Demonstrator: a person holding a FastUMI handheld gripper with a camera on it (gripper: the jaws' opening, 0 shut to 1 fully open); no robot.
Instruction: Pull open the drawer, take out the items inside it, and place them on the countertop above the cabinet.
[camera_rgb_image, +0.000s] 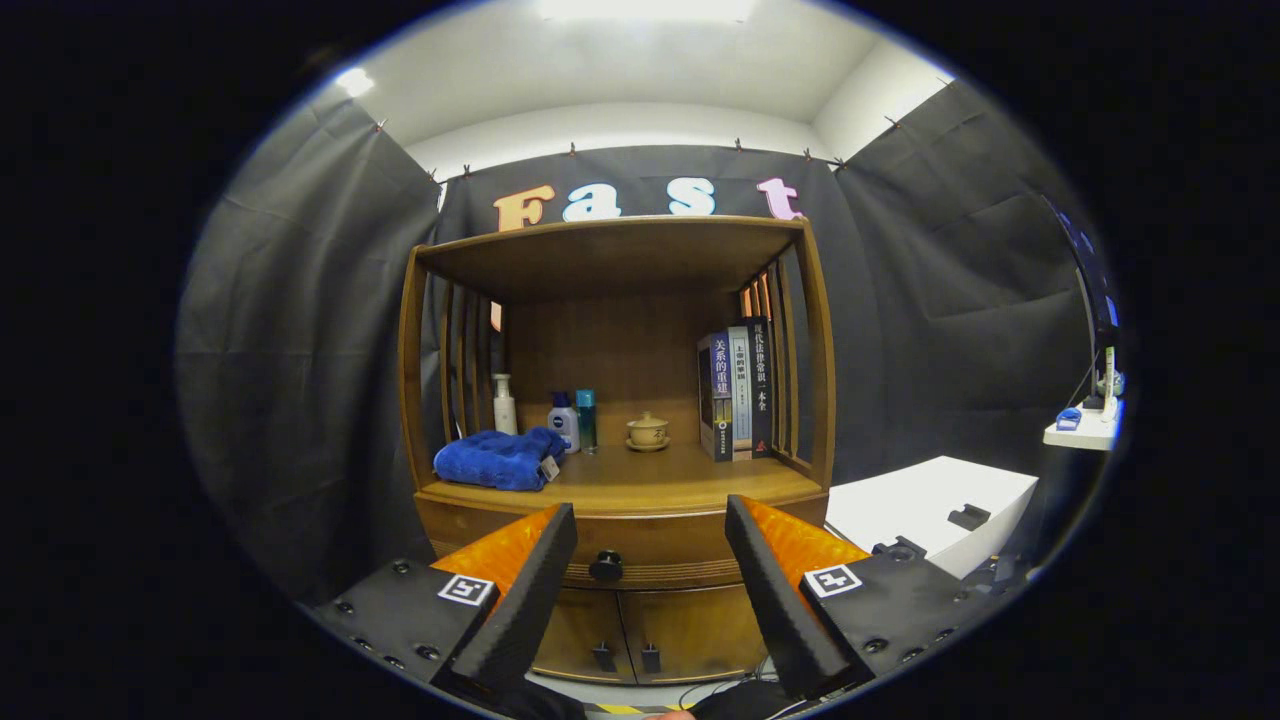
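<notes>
**Gripper view: drawer shut, tongs wide apart and empty**

Gripper view faces a wooden cabinet (620, 400) with an open shelf space over a counter (650, 478). Below the counter sits the drawer (640, 560), closed, above two lower doors (640, 632). The tongs (650, 530) are spread wide and grip nothing, apart from the drawer front. On the counter lie a blue towel (500, 458), upright books (735, 392), three bottles (565, 418) and a small lidded cup (647, 430). The drawer's dark knob (606, 566) shows between the fingers.
</notes>
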